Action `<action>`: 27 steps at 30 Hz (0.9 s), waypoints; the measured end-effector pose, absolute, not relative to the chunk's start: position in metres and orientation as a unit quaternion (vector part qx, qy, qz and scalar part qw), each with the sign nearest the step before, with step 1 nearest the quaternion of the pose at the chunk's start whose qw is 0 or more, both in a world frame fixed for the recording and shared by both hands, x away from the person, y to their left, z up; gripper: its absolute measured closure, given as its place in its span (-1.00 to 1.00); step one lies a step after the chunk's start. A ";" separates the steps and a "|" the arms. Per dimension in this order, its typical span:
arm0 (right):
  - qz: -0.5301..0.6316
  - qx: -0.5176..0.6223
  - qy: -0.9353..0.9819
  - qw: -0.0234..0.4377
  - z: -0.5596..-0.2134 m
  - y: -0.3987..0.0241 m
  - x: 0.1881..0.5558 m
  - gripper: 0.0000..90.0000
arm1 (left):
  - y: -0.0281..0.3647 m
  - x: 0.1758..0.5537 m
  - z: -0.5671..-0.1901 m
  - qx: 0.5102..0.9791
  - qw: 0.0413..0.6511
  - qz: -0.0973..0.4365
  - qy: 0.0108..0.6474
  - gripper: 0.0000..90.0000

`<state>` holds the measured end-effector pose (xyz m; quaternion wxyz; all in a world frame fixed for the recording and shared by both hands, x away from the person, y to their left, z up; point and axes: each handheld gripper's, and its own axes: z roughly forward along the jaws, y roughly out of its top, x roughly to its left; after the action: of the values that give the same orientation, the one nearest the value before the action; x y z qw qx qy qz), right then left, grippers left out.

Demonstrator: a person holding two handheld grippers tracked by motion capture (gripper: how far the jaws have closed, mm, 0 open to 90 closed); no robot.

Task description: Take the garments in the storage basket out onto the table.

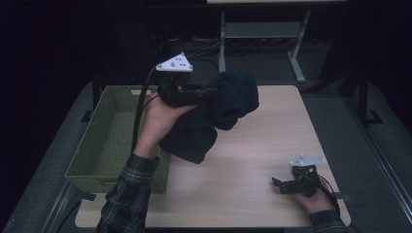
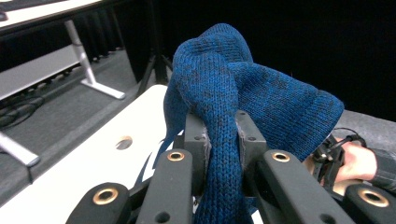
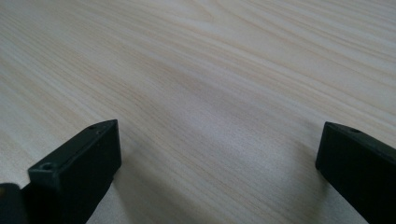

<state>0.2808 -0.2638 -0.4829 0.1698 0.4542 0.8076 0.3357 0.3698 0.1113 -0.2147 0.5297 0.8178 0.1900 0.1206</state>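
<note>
left claw [image 1: 206,92]: pinching blue knit garment [image 1: 214,114], lifted off counter [image 1: 252,160], hanging below claw | green basket [image 1: 104,141]: just leftward, beneath that hand | right claw [image 1: 279,185]: spread, resting on counter

The surface [image 1: 262,145] is pale wood, seen from above; a green basket [image 1: 109,141] sits at its left edge. The right tongs [image 1: 282,186] rest on it near the right corner.

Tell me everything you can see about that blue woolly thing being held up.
The blue knitted garment looks like soft ribbed wool, dark blue flecked with black. It is bunched and folded, lifted clear of the wooden table, with folds hanging down. The left gripper pinches a fold between its jaws beside the green basket. Nothing else touches it.
</note>
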 end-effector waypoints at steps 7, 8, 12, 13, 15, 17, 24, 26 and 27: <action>0.336 0.453 0.808 0.171 -0.483 -0.264 0.281 -1.00 | 0.090 0.368 -0.232 0.822 0.529 0.104 0.182 0.74; 0.336 0.453 0.808 0.171 -0.483 -0.264 0.281 -1.00 | 0.087 0.368 -0.234 0.822 0.530 0.102 0.181 0.74; 0.336 0.453 0.808 0.171 -0.483 -0.264 0.281 -1.00 | 0.079 0.366 -0.244 0.820 0.536 0.092 0.181 0.74; 0.336 0.453 0.808 0.171 -0.483 -0.264 0.281 -1.00 | 0.076 0.366 -0.248 0.820 0.536 0.088 0.181 0.74; 0.336 0.453 0.808 0.171 -0.483 -0.264 0.281 -1.00 | 0.072 0.365 -0.254 0.820 0.537 0.082 0.181 0.74; 0.336 0.453 0.808 0.171 -0.483 -0.264 0.281 -1.00 | 0.068 0.365 -0.261 0.820 0.538 0.077 0.182 0.75; 0.335 0.452 0.809 0.171 -0.483 -0.264 0.281 -1.00 | 0.057 0.364 -0.287 0.819 0.541 0.047 0.187 0.74; 0.335 0.453 0.808 0.171 -0.483 -0.264 0.281 -1.00 | 0.055 0.364 -0.292 0.818 0.541 0.041 0.190 0.74; 0.335 0.453 0.808 0.172 -0.483 -0.264 0.281 -1.00 | 0.054 0.364 -0.296 0.817 0.543 0.036 0.191 0.74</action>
<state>0.2810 -0.2642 -0.4828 0.1715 0.4531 0.8079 0.3355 0.3641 0.0544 -0.2961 0.5430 0.8168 0.1914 0.0364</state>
